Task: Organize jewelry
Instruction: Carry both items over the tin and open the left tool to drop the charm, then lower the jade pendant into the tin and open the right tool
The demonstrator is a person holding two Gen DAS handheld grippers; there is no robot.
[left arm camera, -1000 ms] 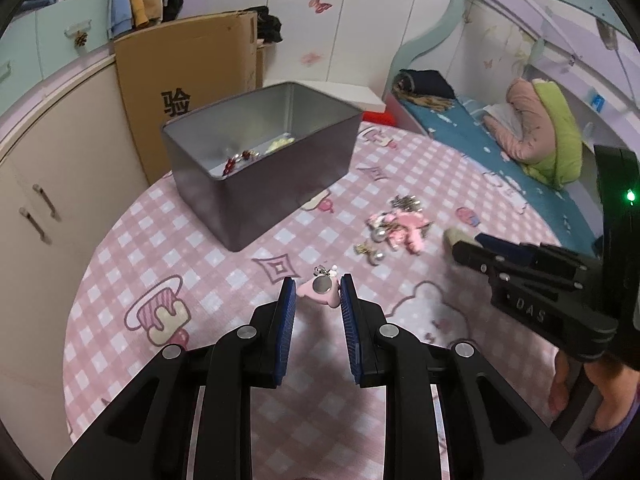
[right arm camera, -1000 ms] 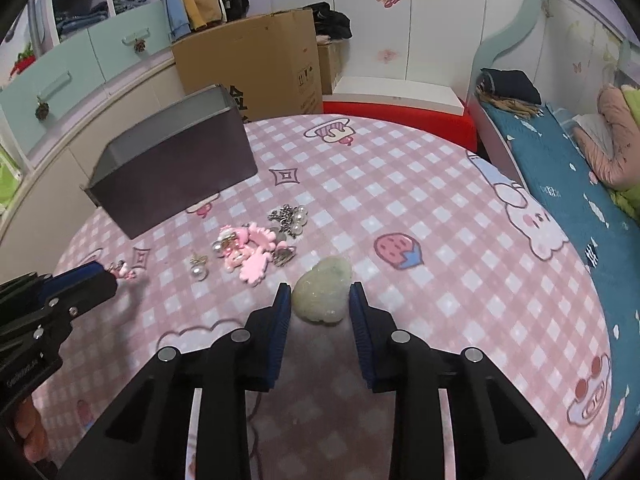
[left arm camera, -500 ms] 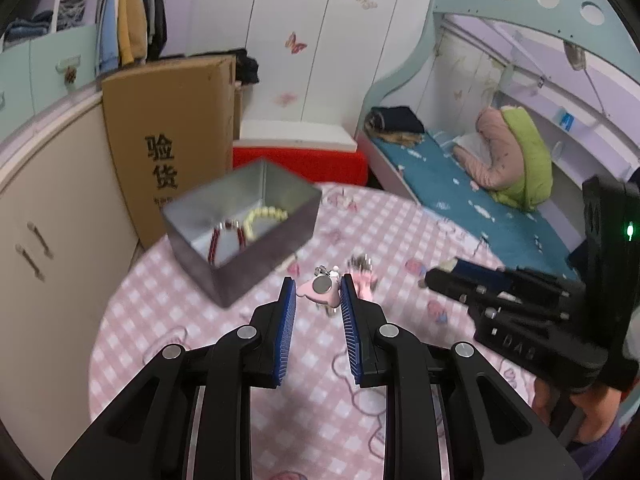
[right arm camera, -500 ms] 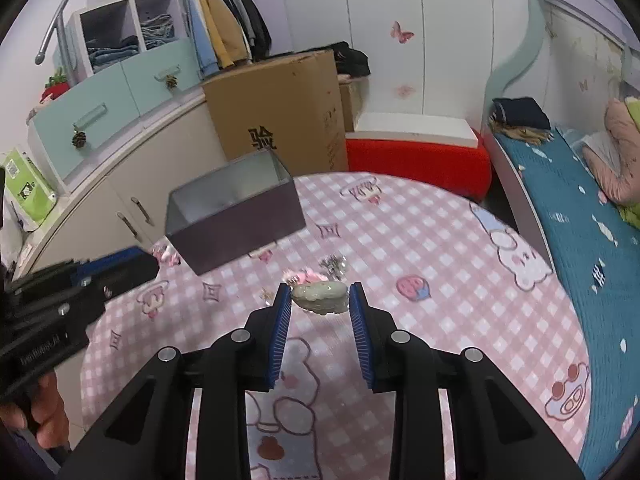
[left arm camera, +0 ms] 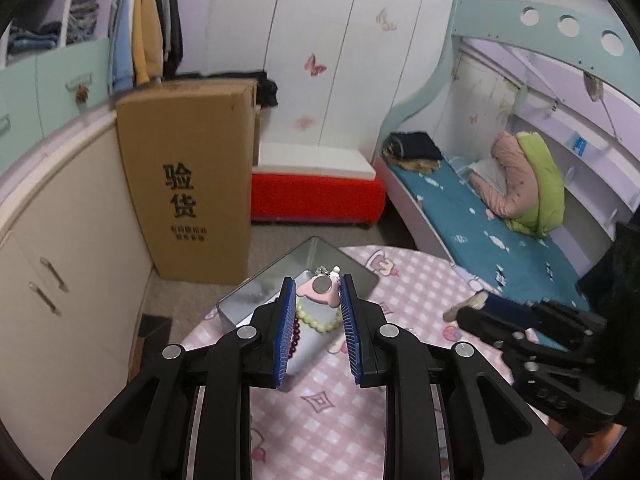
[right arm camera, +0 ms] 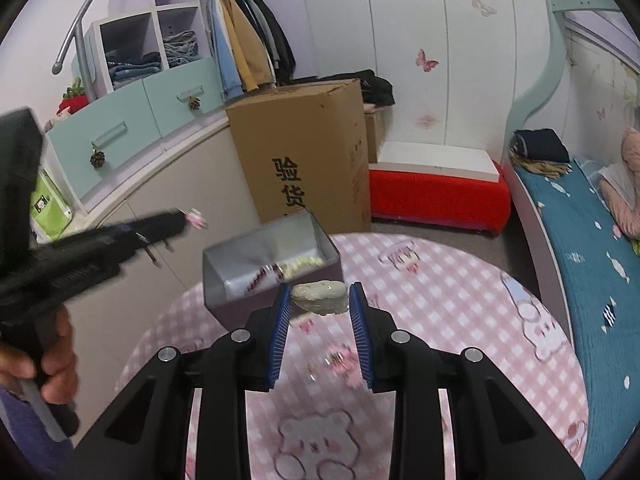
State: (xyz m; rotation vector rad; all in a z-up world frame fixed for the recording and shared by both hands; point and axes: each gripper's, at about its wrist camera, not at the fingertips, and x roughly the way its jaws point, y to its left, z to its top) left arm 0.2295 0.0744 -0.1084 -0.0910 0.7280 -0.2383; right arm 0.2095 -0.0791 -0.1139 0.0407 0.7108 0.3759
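Aloft — pink charm (left arm camera: 318,294), pale stone (right arm camera: 319,291), over tin (right arm camera: 224,268).

Tall cardboard box (left arm camera: 192,184) beside a red bench (left arm camera: 316,196); teal bed (left arm camera: 480,220) to the right

Left gripper (left arm camera: 314,291) is up in the air, its blue-padded fingers (left arm camera: 287,322) pinched on a pink charm (left arm camera: 319,291) at the very tips. Right gripper (right arm camera: 319,300) is raised too, pads (right arm camera: 361,332) clamped on a pale green stone (right arm camera: 319,292) held crosswise between the tips. From the right wrist camera the left gripper reaches in from the left, a bare hand (right arm camera: 50,364) wrapped round its handle.
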